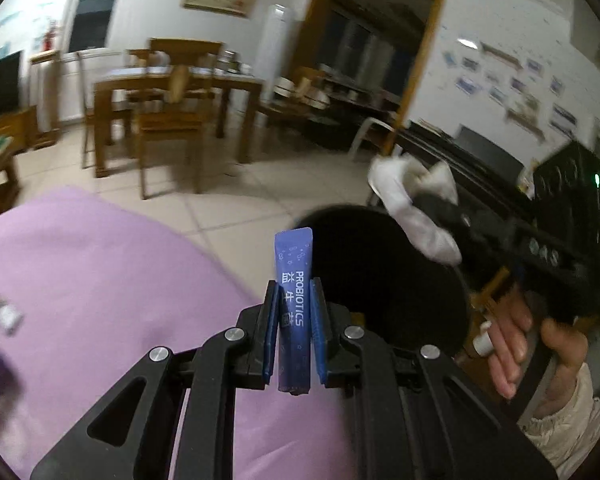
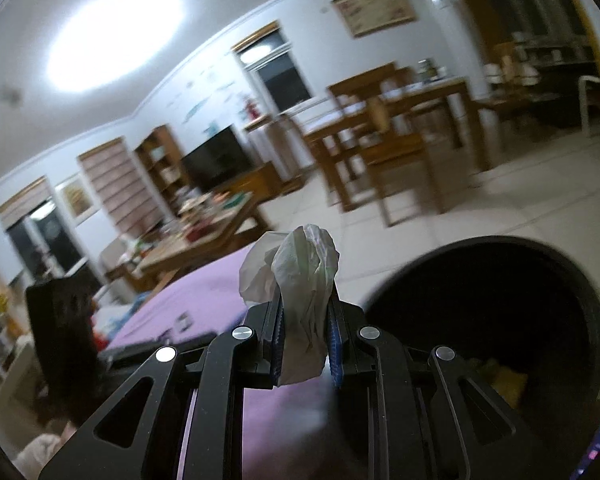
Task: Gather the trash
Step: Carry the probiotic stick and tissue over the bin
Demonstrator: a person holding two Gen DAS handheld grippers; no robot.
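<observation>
The black bin (image 1: 384,280) stands on the tiled floor just past the edge of the purple cloth (image 1: 100,280), its round mouth open upward; in the left wrist view it lies ahead and slightly right of the left gripper (image 1: 295,300), in the right wrist view ahead and to the right of the right gripper (image 2: 306,312); both look near its rim, and I cannot tell which is nearer. The right gripper is clamped on a crumpled white tissue (image 2: 306,280), seen from the left over the bin's far side; the left gripper is clamped on a blue sachet (image 1: 294,280), its long axis running along the fingers, tip forward; it reads "PROBIOTICS", with Chinese characters beside.
</observation>
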